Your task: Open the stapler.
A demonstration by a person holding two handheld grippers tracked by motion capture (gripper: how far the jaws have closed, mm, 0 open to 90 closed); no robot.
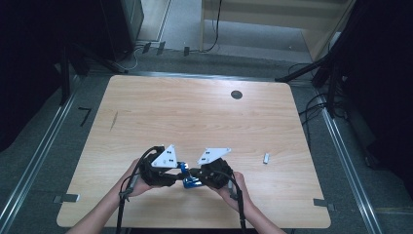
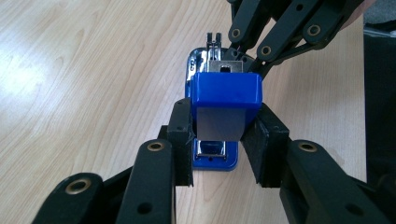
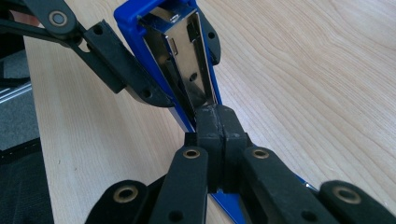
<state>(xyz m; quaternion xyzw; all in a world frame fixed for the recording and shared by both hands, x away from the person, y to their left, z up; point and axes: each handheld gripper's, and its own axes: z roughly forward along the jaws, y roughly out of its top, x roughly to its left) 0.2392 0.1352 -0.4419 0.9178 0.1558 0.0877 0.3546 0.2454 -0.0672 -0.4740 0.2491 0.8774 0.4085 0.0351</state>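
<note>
Landmark: blue stapler (image 1: 187,176), near the table's (image 1: 195,112) front edge, about midway along it.

Left of the stapler: left gripper (image 1: 171,176), held in the person's left hand (image 1: 139,183). In the left gripper view its pads (image 2: 181,135) pinch the stapler's blue top (image 2: 226,95) from both sides; the top is swung up off the base (image 2: 215,161), metal staple channel (image 2: 219,63) exposed beyond it.

At the stapler: it lies on the table between the two grippers, open.

Right of the stapler: right gripper (image 1: 195,173), in the right hand (image 1: 234,190). In the right gripper view its jaws are pressed together, pads meeting right at the end of the stapler's metal channel (image 3: 187,65); whether anything thin sits between them, cannot tell.

Well right of the stapler: small pale strip (image 1: 266,158) lying on the table.

Far behind the stapler: dark round hole (image 1: 236,94) near the table's back edge.
</note>
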